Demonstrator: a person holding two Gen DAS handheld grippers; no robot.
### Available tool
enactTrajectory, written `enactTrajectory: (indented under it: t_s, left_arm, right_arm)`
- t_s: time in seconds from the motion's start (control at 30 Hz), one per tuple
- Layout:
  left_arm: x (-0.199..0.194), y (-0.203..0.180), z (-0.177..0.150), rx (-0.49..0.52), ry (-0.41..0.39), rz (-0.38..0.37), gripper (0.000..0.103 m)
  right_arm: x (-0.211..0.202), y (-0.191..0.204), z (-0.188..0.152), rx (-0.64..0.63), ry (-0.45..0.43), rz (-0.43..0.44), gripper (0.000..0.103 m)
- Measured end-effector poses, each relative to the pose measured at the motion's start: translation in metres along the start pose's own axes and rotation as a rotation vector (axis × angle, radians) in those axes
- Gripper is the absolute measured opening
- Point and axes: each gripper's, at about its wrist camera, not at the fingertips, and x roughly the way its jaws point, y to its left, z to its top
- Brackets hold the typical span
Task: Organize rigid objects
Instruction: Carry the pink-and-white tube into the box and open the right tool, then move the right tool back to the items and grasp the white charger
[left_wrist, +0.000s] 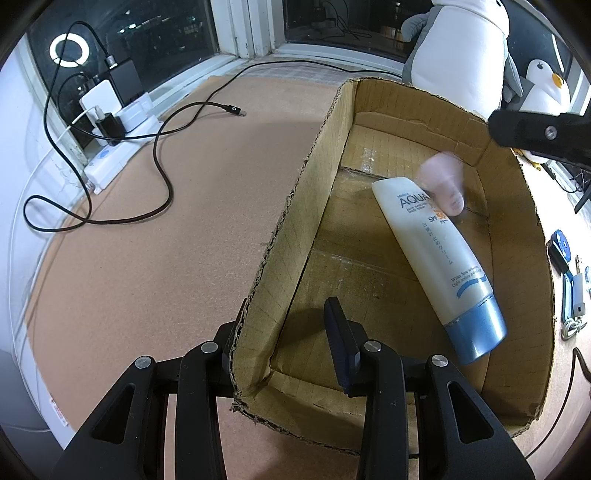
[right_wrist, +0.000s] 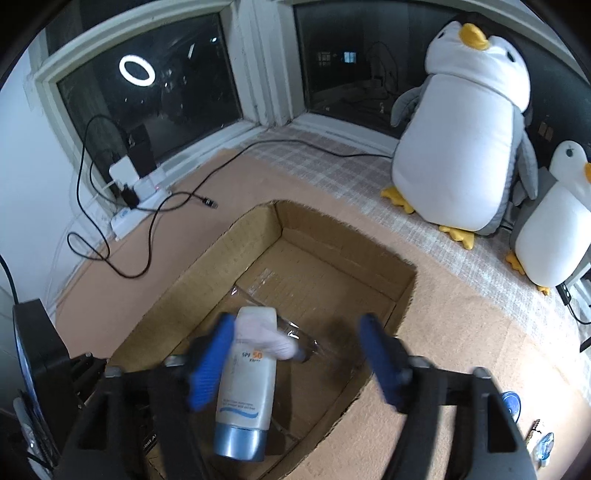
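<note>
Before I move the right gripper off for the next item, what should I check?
1. Right gripper released: ok. Its fingers stand wide apart with nothing between them.
2. Pink object settled: cannot tell. It is inside the cardboard box over the tube, but motion-blurred.
3. Sunscreen tube placed: ok. It lies flat on the box floor.
4. Left gripper steadying the box: not ok. One finger is outside the wall and one inside, but the gap is wide, so it is not clamped.
5. Items left to sort: not ok. Small blue items lie outside the box, on its right side.
</note>
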Motion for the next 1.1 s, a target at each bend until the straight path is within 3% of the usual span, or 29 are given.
enactTrajectory:
  t_s: [0.53, 0.83, 1.1]
  left_arm:
    - [0.001, 0.001, 0.0, 0.0, 0.001, 0.002, 0.036]
    - [0.001, 0.001, 0.0, 0.0, 0.001, 0.002, 0.036]
    - [0.001, 0.001, 0.0, 0.001, 0.0, 0.001, 0.036]
  right_arm:
    - [-0.028, -0.051, -0.024, 0.112, 0.01, -0.051, 0.074]
    - [-0.067, -0.112, -0.064, 0.227, 0.021, -0.119, 0.074]
    - [-0.084, -0.181, -0.114, 0.39, 0.086, -0.174, 0.074]
